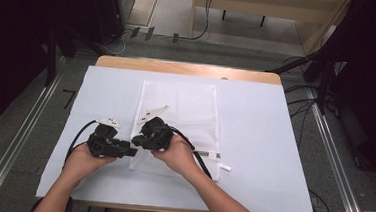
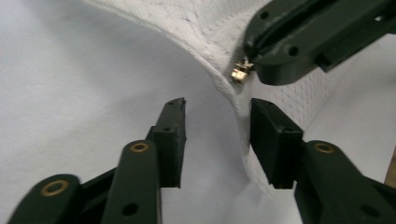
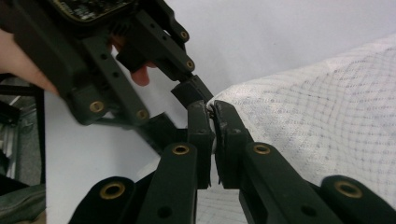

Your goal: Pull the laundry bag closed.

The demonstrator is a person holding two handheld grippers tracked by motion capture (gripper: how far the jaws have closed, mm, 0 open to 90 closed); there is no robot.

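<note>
The white mesh laundry bag (image 1: 177, 120) lies flat on the pale table cover (image 1: 263, 141), its long axis running away from the person, its zipper along the near short edge; both grippers meet at that edge's left corner, well inside the person's reach; the right gripper (image 3: 212, 112) is clamped tight on the bag's corner, where the left gripper view shows its jaws closed just at the small gold zipper pull (image 2: 240, 72), lifting the fabric a little off the cover; the left gripper (image 2: 217, 123) stands half open, its jaws not yet pressing on anything, with the raised hem of the bag running between them and lying closer to the jaw on the right of that view; the pull sits just beyond and slightly right of the left jaws' tips, so the left hand is the nearer free one, and I judge the next move a short push forward onto the hem or pull; no brand, label or writing can be read anywhere
</note>
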